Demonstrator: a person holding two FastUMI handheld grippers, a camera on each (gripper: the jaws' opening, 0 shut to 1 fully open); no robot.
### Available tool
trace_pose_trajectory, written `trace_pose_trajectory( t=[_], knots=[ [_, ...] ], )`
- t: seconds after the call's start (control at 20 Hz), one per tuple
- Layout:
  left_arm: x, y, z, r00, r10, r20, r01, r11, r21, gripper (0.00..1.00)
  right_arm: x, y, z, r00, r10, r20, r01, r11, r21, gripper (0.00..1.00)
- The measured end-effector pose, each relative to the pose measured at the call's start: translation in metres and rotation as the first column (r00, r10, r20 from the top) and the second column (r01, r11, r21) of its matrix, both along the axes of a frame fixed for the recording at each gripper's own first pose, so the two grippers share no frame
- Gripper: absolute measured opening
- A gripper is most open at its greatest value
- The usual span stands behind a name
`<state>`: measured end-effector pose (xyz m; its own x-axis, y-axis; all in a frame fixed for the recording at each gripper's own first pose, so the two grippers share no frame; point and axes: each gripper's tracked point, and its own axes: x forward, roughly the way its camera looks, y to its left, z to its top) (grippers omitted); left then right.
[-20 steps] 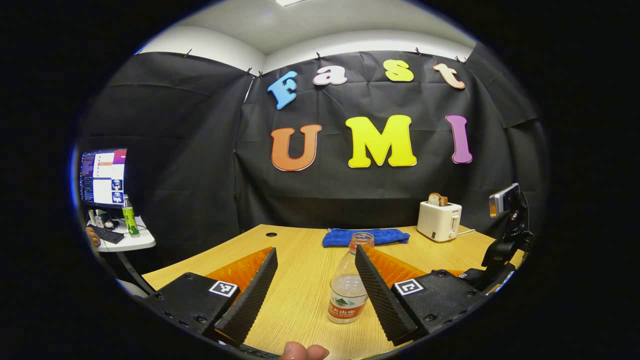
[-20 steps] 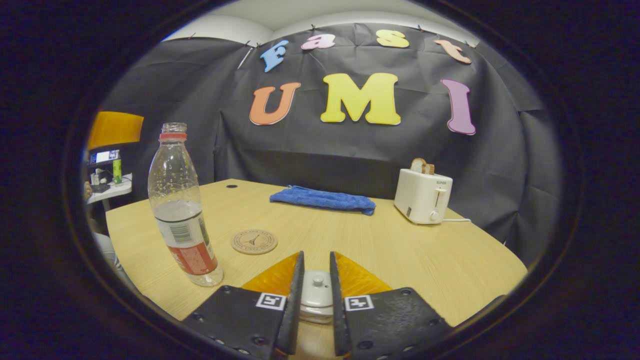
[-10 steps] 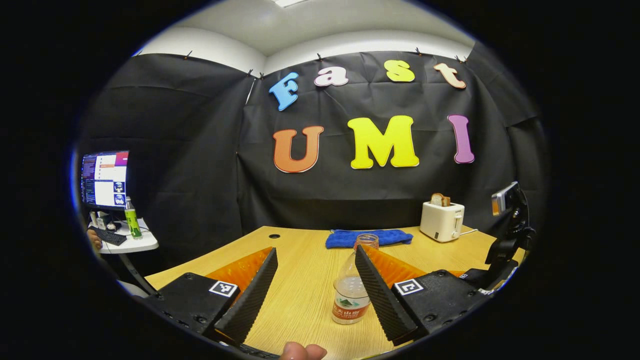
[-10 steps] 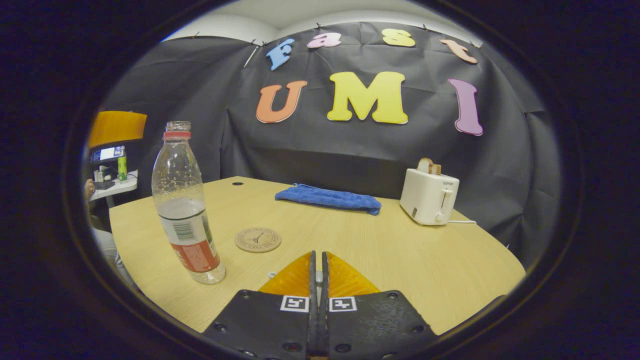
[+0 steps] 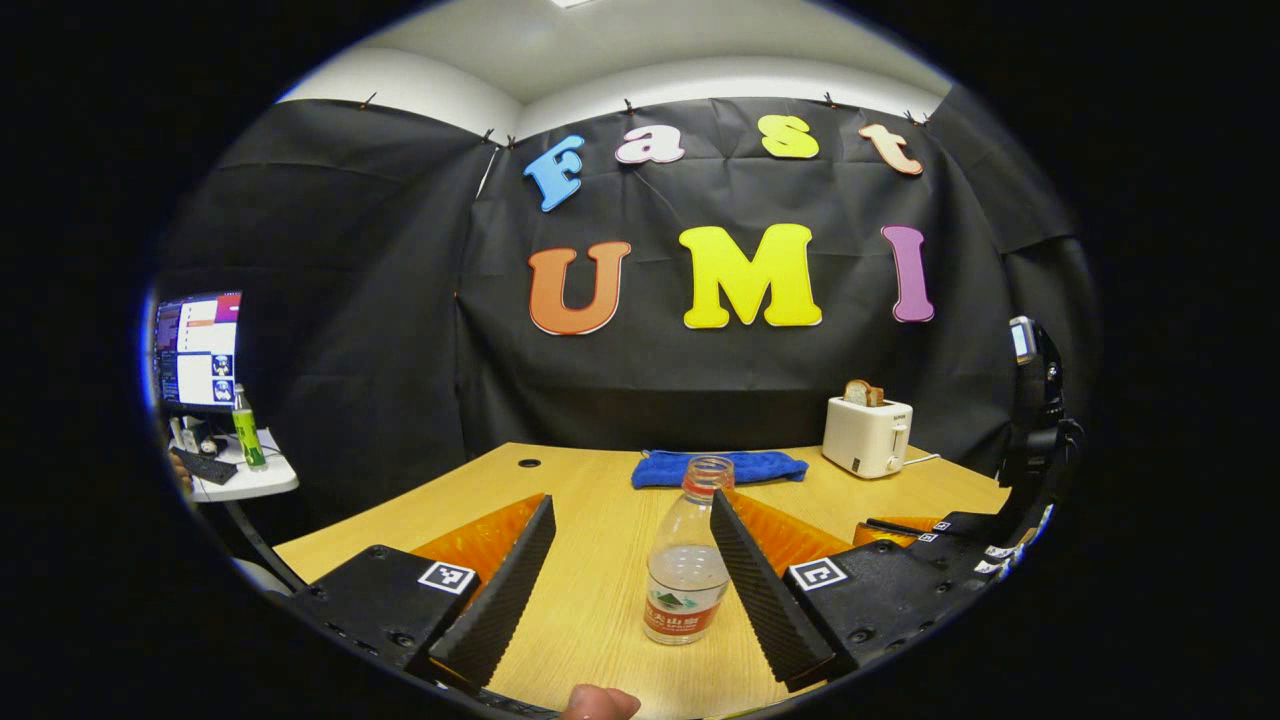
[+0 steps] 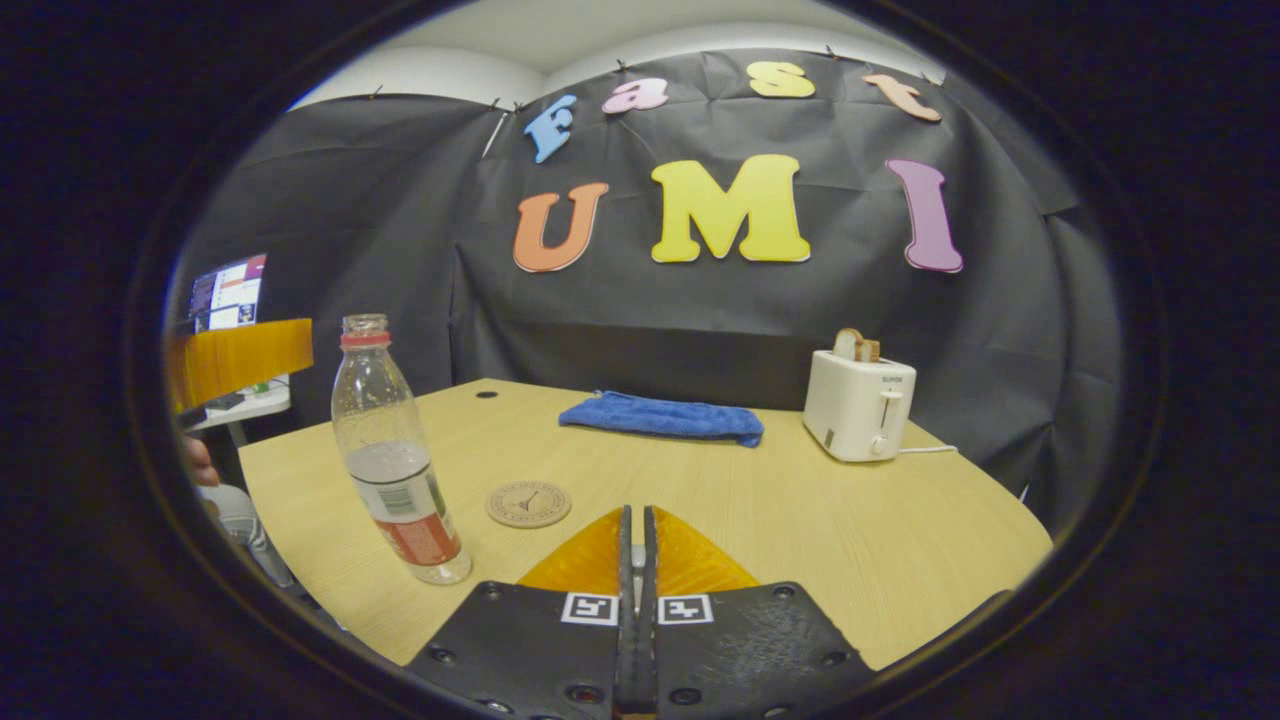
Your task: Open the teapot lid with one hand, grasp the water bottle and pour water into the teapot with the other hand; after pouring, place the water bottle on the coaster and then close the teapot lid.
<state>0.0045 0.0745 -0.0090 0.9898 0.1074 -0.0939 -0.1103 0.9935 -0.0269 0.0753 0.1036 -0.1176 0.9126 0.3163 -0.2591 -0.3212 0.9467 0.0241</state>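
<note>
A clear water bottle (image 5: 685, 580) with no cap and a red label stands upright on the wooden table (image 5: 600, 600). It sits between the fingers of my open left gripper (image 5: 632, 500), close to the right-hand finger, and nothing presses on it. In the right gripper view the bottle (image 6: 398, 480) stands at the left, with a round coaster (image 6: 528, 503) just to its right. My right gripper (image 6: 637, 512) is shut, with a thin white sliver of the teapot lid (image 6: 637, 557) pinched between its fingers. The teapot's body is hidden beneath that gripper.
A blue towel (image 6: 662, 418) lies at the back of the table and a white toaster (image 6: 858, 405) with bread stands at the back right. A side table with a monitor (image 5: 197, 350) and a green bottle stands off to the left.
My right gripper has shut on the white lid knob and then risen a little. The left gripper has shifted slightly around the bottle, which stays put.
</note>
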Motion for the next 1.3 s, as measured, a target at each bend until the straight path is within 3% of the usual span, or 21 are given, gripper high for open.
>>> trace_pose_trajectory(
  t=[0.2,0.35,0.75,1.05,1.2,1.3],
  knots=[
    [-0.019,-0.007,-0.035,0.997,-0.032,-0.065,0.032,0.999,0.007,0.98,-0.009,-0.014,0.008,1.000,0.005,0.021,-0.005,1.000,0.019,0.00],
    [-0.028,-0.026,-0.066,0.990,-0.093,-0.110,0.089,0.995,-0.036,0.98,-0.015,-0.025,0.009,1.000,0.005,0.019,-0.005,0.999,0.037,0.00],
    [-0.004,-0.037,-0.121,0.971,-0.126,-0.205,0.113,0.991,-0.074,0.98,-0.023,-0.059,0.009,0.999,-0.035,0.018,0.034,0.999,0.025,0.00],
    [0.018,-0.036,-0.136,0.964,-0.148,-0.222,0.123,0.985,-0.120,0.98,-0.024,-0.070,0.004,0.999,-0.048,0.006,0.048,0.999,0.012,0.00],
    [0.027,-0.032,-0.135,0.964,-0.146,-0.221,0.128,0.987,-0.093,0.98,-0.025,-0.071,0.004,0.999,-0.048,0.003,0.048,0.999,0.012,0.00],
    [0.030,-0.035,-0.135,0.963,-0.161,-0.216,0.146,0.986,-0.083,0.91,-0.027,-0.070,0.003,0.999,-0.043,-0.001,0.043,0.999,0.013,0.00]
  ],
)
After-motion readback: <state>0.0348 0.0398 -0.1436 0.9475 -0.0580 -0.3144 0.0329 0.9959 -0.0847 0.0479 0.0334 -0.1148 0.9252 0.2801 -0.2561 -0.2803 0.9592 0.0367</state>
